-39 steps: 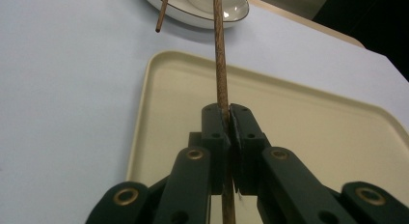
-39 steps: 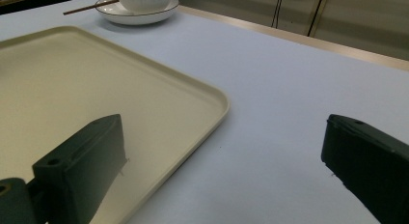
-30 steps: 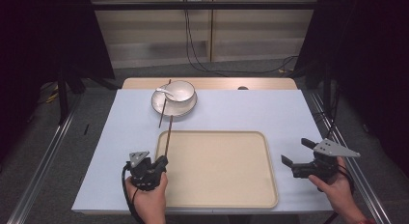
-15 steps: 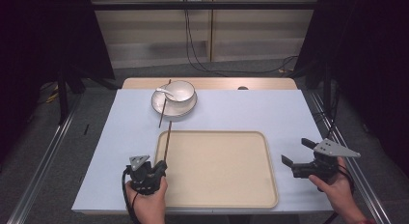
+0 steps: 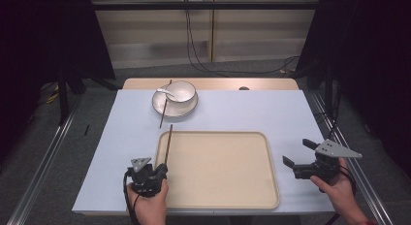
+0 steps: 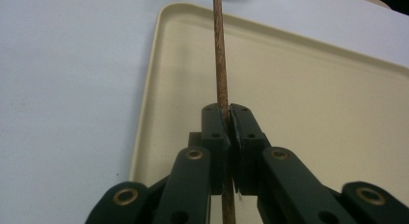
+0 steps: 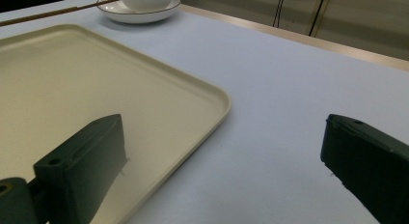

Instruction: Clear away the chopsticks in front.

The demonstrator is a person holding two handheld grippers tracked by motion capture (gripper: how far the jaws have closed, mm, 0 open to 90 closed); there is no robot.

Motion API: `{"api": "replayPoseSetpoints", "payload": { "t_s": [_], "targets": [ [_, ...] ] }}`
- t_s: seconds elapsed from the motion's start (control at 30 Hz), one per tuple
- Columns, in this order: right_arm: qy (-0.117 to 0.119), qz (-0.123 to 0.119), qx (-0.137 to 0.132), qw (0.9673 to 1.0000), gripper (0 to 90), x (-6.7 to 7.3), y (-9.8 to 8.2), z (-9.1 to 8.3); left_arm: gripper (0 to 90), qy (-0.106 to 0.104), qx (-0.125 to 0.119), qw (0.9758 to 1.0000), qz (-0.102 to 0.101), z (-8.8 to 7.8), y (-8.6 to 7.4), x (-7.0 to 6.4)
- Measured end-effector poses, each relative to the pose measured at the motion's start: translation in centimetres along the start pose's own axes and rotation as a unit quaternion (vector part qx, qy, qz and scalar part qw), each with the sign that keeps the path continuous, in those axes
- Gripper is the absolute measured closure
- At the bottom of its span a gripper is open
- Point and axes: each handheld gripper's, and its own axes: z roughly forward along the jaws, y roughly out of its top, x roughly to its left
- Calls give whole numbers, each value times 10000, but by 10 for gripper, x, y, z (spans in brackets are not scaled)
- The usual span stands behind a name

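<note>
Left gripper view is showing the left tool (image 6: 227,125) clenching a brown chopstick (image 6: 219,55) between its two black jaws, the stick running forward over the left rim of a cream tray (image 6: 308,103). In the high view the left tool (image 5: 157,174) is sitting at the tray's (image 5: 218,169) near left corner, with the chopstick (image 5: 168,143) pointing away from the person along the tray's left edge. The right tool (image 5: 296,163) is resting just off the tray's right edge, its jaws standing wide apart and grasping nothing; the right gripper view is showing that released tool (image 7: 226,161) over the pale blue worktop (image 7: 299,84) beside the tray's (image 7: 96,84) rounded corner. Farther back on the worktop (image 5: 252,111), a white bowl (image 5: 181,91) is sitting on a white plate (image 5: 190,108), with a spoon (image 5: 164,92) lying in it. A second chopstick (image 5: 165,106) is leaning across the plate's left side, well apart from the held one.
</note>
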Motion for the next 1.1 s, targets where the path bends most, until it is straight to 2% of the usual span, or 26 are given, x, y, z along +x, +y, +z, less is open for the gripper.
{"api": "replayPoseSetpoints", "payload": {
  "t_s": [0.23, 0.5, 0.77, 1.1],
  "targets": [
    [17, -5, 9, 10000, 14, 0, 0, 0, 857, 74, 106, 9999, -12, 2, -2, 1],
    [-20, 3, -2, 10000, 15, 0, 0, 0, 856, 169, 112, 9998, 35, 4, -3, 1],
    [-35, -16, -15, 10000, 16, 0, 0, 0, 855, 314, 268, 9991, 115, 7, -4, 2],
    [-36, -37, -14, 10000, 16, 0, 0, 0, 844, 397, 225, 9988, 152, 10, -4, 3]
  ]
}}
